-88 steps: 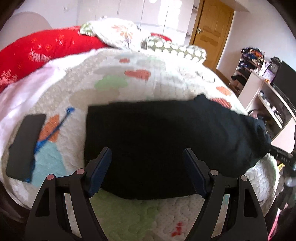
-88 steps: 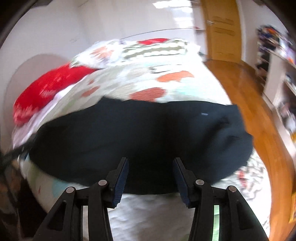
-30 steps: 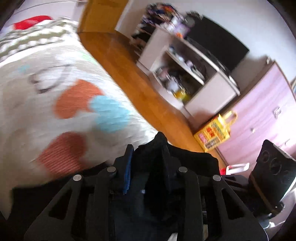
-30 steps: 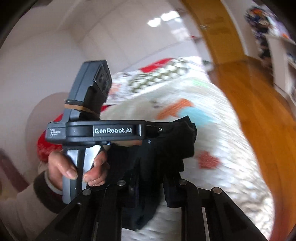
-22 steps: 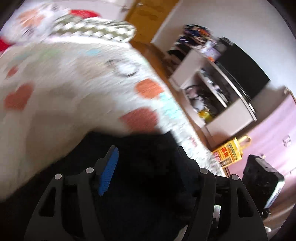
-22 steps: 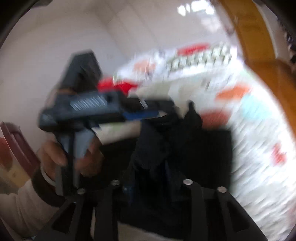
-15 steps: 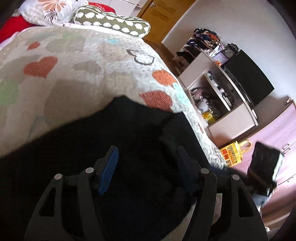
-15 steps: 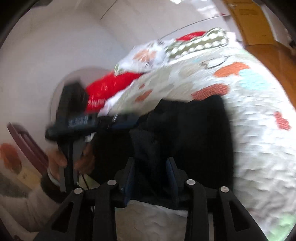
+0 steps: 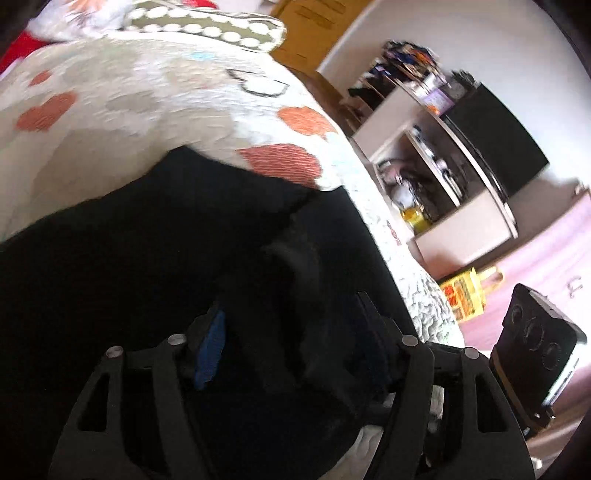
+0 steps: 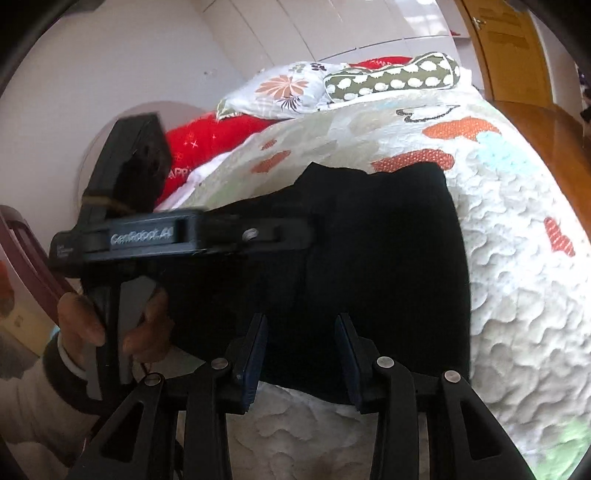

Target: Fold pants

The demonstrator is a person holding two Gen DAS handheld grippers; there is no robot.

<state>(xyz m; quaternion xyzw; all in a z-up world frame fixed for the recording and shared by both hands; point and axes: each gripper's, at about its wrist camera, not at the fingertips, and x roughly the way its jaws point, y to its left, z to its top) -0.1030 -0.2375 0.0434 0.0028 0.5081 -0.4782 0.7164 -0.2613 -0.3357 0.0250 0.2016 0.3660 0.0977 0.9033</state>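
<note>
1. My right tool [image 10: 300, 345] hung nearest to me, its two blue-padded fingers [image 10: 255, 354] standing apart over the near edge of the black pants [image 10: 380, 266]. I could see no pad pressing on the cloth.
2. My left tool [image 9: 291, 343] sat low over the same pants [image 9: 147, 277] in its own view. Its jaws were closing, with a raised fold of black fabric standing between them. The view was dark and blurred, so I could not tell whether the pads had met the cloth.
3. From the right view, my left tool [image 10: 295, 232] reached in from the left across the pants, and my left hand [image 10: 110, 325] gripped its handle below, with a pale sleeve [image 10: 33, 402] behind the wrist.
4. The pants lay folded into a dark block on the bed's quilt [image 10: 517, 295], near the foot of the bed and close to its side edge. The quilt was white and puckered, with orange, teal and grey heart patches.
5. Farther up the bed lay a floral pillow [image 10: 284, 88], a green pillow with white dots [image 10: 399, 79] just beside it, and a red blanket [image 10: 214, 136] to the left.
6. Beyond the bed, in the left view, stood a white shelf unit [image 9: 461, 206] with a dark screen [image 9: 498, 140] on it. A yellow bag [image 9: 465, 291] sat on the floor, and a wooden door [image 9: 314, 26] was farthest off.
</note>
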